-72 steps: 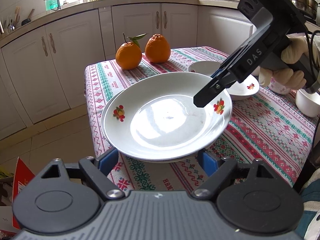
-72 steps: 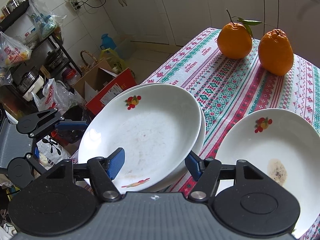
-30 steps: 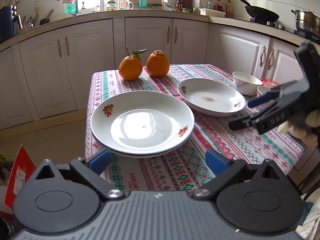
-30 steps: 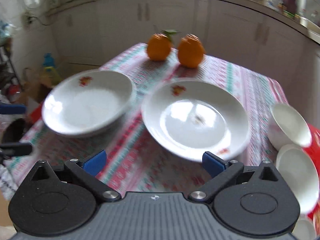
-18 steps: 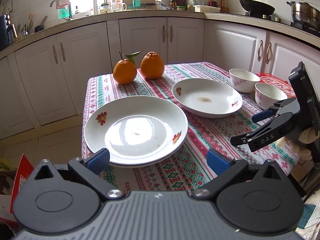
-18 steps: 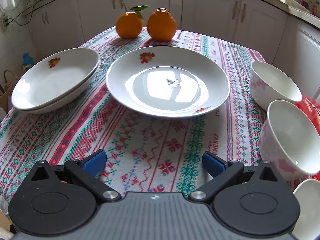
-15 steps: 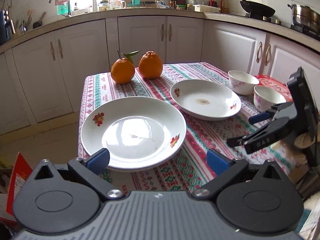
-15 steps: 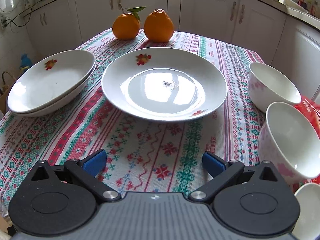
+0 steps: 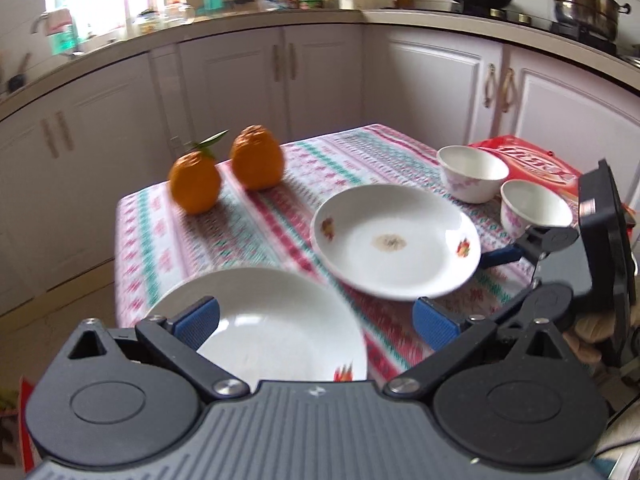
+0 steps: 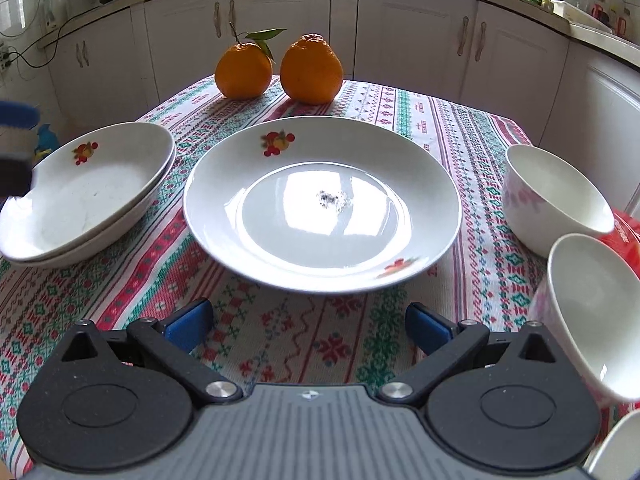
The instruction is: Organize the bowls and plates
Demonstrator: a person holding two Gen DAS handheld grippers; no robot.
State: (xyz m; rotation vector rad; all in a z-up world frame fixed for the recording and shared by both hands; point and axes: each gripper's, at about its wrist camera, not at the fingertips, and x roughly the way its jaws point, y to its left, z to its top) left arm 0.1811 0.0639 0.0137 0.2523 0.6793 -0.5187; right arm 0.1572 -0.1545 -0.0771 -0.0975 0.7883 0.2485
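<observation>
Two white floral plates sit stacked point(image 10: 88, 188) at the table's left corner. My left gripper point(image 9: 316, 320) hangs open just above this stack point(image 9: 272, 332) and grips nothing. A single white plate point(image 10: 320, 200) with a small dark stain lies mid-table. My right gripper point(image 10: 308, 326) is open, a short way in front of that plate's near rim. In the left wrist view the single plate point(image 9: 396, 240) has the right gripper's blue fingertip point(image 9: 500, 257) beside its right rim. Two white bowls point(image 10: 556, 196) point(image 10: 592, 304) stand to the right.
Two oranges point(image 10: 244, 70) point(image 10: 312, 68) rest at the far end of the patterned tablecloth point(image 10: 280, 344). A red package point(image 9: 528, 160) lies under the bowls. A third white dish point(image 10: 616, 452) shows at the bottom right. White cabinets point(image 9: 320, 80) ring the table.
The right gripper has left the stacked plates, swung over to the single plate and crept closer to it. The left gripper has dropped low over the stack and turned right.
</observation>
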